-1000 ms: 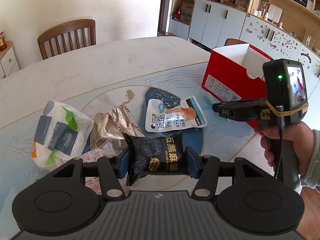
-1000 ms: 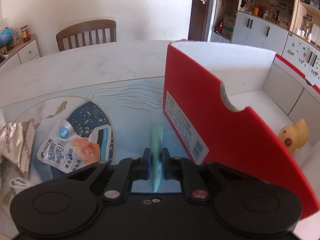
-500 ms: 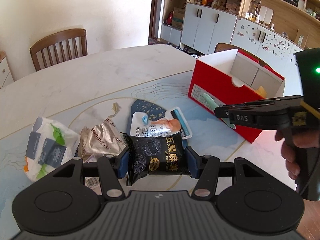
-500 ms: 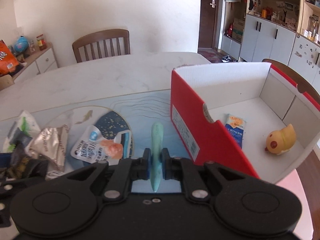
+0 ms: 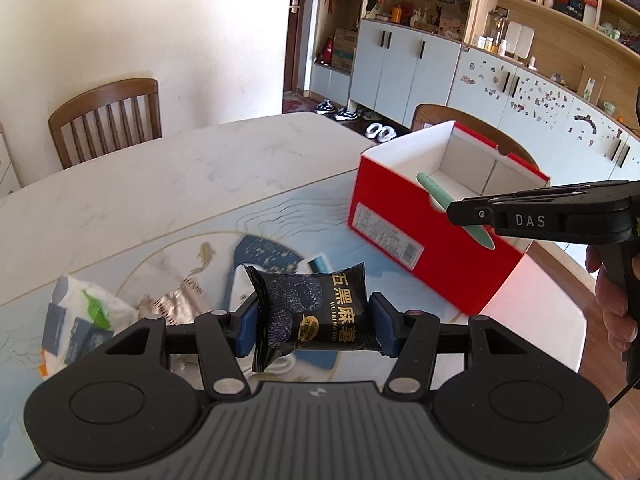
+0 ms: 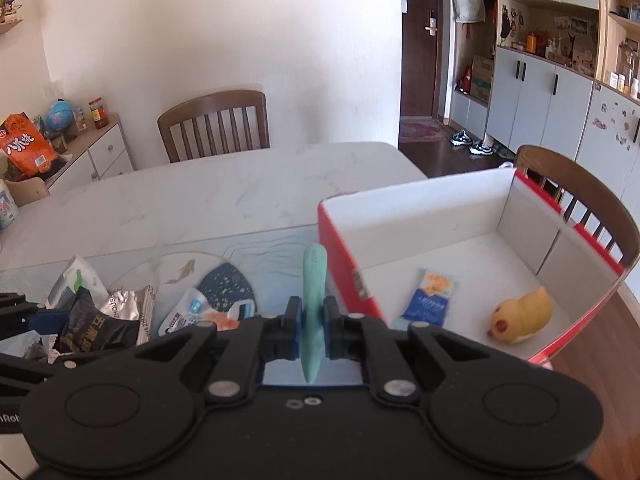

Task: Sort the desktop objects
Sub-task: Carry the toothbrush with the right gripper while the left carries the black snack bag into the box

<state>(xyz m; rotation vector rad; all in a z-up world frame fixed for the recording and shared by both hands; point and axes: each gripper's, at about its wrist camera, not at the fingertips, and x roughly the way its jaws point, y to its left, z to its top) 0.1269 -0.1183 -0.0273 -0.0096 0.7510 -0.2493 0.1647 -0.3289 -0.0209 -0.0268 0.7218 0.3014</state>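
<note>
My left gripper (image 5: 313, 322) is shut on a black snack packet (image 5: 312, 312) with gold lettering, held above the table. The same packet (image 6: 94, 328) shows at the left edge of the right wrist view. My right gripper (image 6: 312, 322) is shut on a slim mint-green pen-like stick (image 6: 313, 304), lifted beside the near left wall of the red box (image 6: 344, 276). In the left wrist view that stick (image 5: 450, 208) juts from the right gripper (image 5: 464, 214) in front of the red box (image 5: 404, 208). Inside the box lie a blue snack packet (image 6: 430, 298) and a yellow duck toy (image 6: 522, 316).
On the blue mat (image 6: 276, 248) lie a silver foil bag (image 6: 128, 308), a white pouch with an orange picture (image 6: 200, 312) and a white-green bag (image 5: 80, 320). Wooden chairs (image 6: 214, 124) stand behind the marble table (image 6: 224, 192). A hand (image 5: 612, 304) holds the right gripper's handle.
Both grippers have risen with their loads. The right gripper now looks over the box's wall, so the blue packet and duck inside show. The black packet is off the table.
</note>
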